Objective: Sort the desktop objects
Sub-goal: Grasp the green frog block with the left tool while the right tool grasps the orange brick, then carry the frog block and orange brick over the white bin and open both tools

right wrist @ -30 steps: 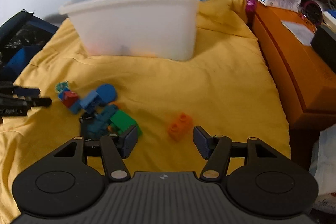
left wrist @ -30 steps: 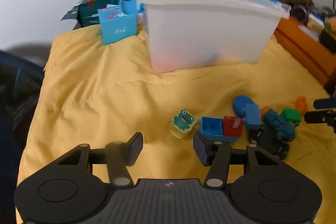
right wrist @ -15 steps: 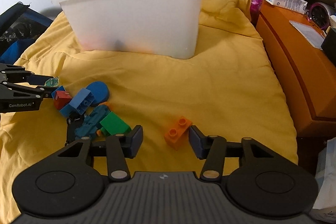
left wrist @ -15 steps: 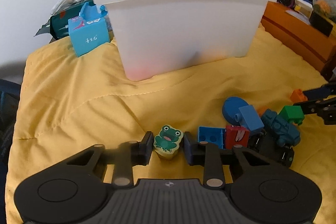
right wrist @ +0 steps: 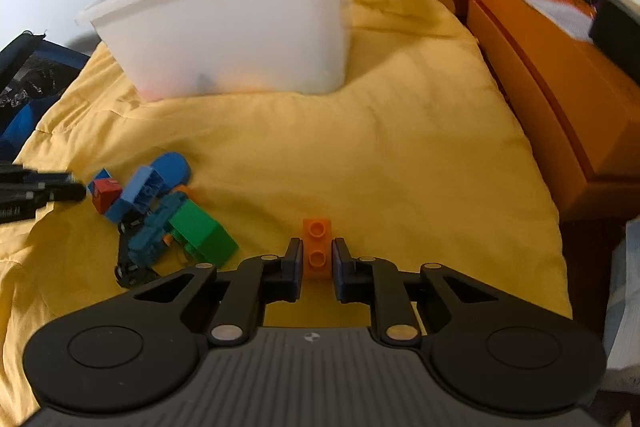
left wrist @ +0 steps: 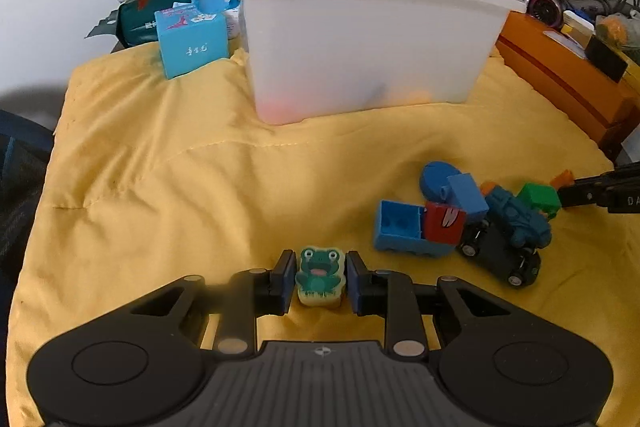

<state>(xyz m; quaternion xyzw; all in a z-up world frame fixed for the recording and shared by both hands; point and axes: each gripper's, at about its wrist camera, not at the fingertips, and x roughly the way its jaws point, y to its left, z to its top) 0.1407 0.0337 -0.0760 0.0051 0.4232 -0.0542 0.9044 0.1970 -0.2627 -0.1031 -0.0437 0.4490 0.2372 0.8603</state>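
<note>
My left gripper (left wrist: 319,281) is shut on a frog eraser (left wrist: 319,275), green frog on a cream block, just above the yellow cloth (left wrist: 200,187). My right gripper (right wrist: 317,263) is shut on an orange brick (right wrist: 317,247) with two studs. A white plastic bin (left wrist: 360,39) stands at the back in both views (right wrist: 240,23). A pile of toys lies on the cloth: a blue brick (left wrist: 400,227), a red brick (left wrist: 444,223), a teal toy car (left wrist: 512,231) and a green brick (right wrist: 200,231).
A light blue box (left wrist: 190,39) stands left of the bin. Snack bags and clutter lie behind the bin. An orange cabinet (right wrist: 560,99) borders the cloth on the right. A dark chair (right wrist: 24,75) is at the left edge.
Both grippers moved forward and closed: the left on the frog eraser, the right on the orange brick. One second ago both were open with these things ahead of them.
</note>
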